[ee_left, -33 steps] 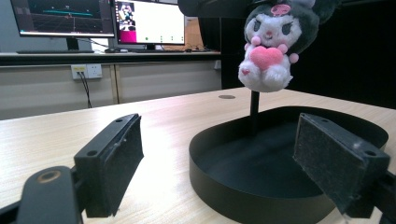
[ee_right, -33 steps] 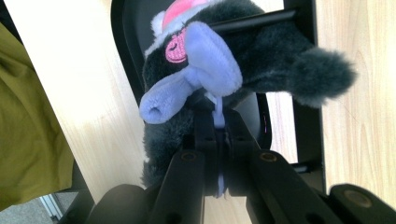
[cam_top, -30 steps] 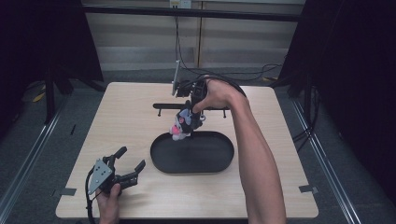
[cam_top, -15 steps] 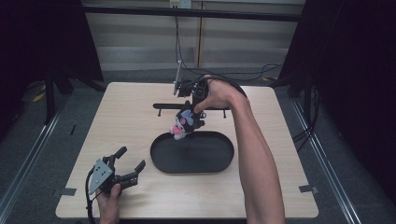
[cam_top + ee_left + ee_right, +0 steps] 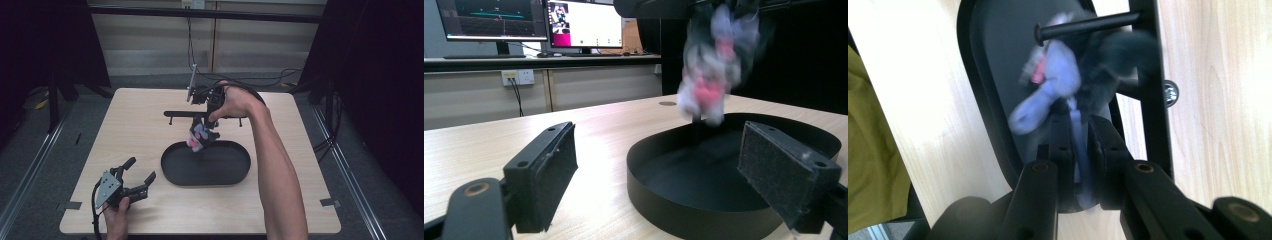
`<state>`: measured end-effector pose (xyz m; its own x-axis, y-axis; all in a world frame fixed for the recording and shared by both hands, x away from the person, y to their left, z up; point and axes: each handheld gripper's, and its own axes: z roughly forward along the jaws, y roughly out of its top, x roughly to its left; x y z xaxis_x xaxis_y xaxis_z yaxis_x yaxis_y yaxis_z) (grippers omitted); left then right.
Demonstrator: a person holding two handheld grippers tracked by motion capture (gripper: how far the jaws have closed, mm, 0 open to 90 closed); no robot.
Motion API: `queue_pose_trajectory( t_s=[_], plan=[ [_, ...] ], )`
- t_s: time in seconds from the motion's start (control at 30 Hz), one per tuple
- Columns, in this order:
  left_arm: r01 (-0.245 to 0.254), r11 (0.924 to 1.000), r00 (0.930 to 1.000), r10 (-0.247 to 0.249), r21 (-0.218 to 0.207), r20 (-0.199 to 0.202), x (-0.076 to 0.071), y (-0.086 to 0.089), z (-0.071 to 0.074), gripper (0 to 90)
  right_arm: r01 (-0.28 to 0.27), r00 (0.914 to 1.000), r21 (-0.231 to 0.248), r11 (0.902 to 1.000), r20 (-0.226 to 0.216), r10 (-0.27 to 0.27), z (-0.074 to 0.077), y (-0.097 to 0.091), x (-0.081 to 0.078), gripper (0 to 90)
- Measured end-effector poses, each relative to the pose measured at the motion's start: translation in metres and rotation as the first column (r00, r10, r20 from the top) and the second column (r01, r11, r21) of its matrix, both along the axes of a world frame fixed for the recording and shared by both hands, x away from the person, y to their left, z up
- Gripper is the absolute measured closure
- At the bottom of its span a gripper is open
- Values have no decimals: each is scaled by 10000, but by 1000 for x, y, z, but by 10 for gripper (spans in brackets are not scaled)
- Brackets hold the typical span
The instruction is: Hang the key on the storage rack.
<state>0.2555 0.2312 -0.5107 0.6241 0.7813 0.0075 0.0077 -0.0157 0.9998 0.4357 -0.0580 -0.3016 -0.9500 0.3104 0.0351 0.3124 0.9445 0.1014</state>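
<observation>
— Over the tray (image 5: 241, 172), what is the right gripper (image 5: 202, 126) carrying?

— It is dangling a small plush toy (image 5: 199, 136), pale with pink and grey patches, just above the tray's far end and in front of the rack (image 5: 175, 114). The fingers (image 5: 1062, 137) are standing narrow, pinching a thin strip of the toy's fabric. They have just been easing apart, with the strip lying between them.

— How is the toy going to handle?

— I am judging it light and floppy. It is sagging from that one pinch and looking blurred, so it is probably swinging. Nothing about it is looking fragile or slippery, but a thin strip is likely to slide out of a loosening grip.

— Where would you be taking hold?

— On the bulkier body, where the stuffing is giving the pads something to squeeze. A trailing limb is letting the rest swing.

— And the left gripper (image 5: 140, 169)?

— It is resting low over the counter (image 5: 125, 125), well apart from the toy, its fingers (image 5: 549, 165) spread wide and holding nothing, facing the tray.
</observation>
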Motion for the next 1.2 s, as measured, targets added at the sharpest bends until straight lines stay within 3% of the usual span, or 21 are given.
queue_pose_trajectory(
  t_s=[0.23, 0.4, 0.43, 0.57, 0.67, 0.9, 0.97, 1.2],
  plan=[
    [14, 10000, 10000, -14, -65, 19, 0, -1, 0, 154, -89, 9999, -8, 10000, 47, 89, 1, 1, -1, 821],
    [9, 10000, 10000, -9, -14, -2, 0, 0, 0, 154, 61, 9999, 438, 9990, -151, -54, 4, -1, -1, 786],
    [9, 10000, 10000, -9, -13, 1, 0, 0, 0, 154, 289, 9986, 817, 9962, -456, -253, 3, -4, 0, 764],
    [59, 9999, 10000, -60, -82, -15, 1, 0, 0, 154, 435, 9976, 852, 9954, -569, -388, 1, -6, -1, 738],
    [43, 10000, 10000, -44, -84, -57, 1, 0, 0, 154, 398, 9984, 855, 9955, -440, -362, 0, -8, -4, 696],
    [45, 9999, 10000, -46, -129, -65, 0, 0, 0, 154, 519, 9987, 1355, 9894, -58, -515, 4, -12, -12, 667],
    [43, 9999, 10000, -44, -128, -57, 0, 0, 0, 154, 664, 9976, 1661, 9839, 63, -684, 5, -15, -16, 589],
    [18, 10000, 10000, -18, 15, -11, 0, 0, 0, 154, 778, 9961, 2215, 9720, 242, -852, 9, -19, -26, 546]
  ],
)
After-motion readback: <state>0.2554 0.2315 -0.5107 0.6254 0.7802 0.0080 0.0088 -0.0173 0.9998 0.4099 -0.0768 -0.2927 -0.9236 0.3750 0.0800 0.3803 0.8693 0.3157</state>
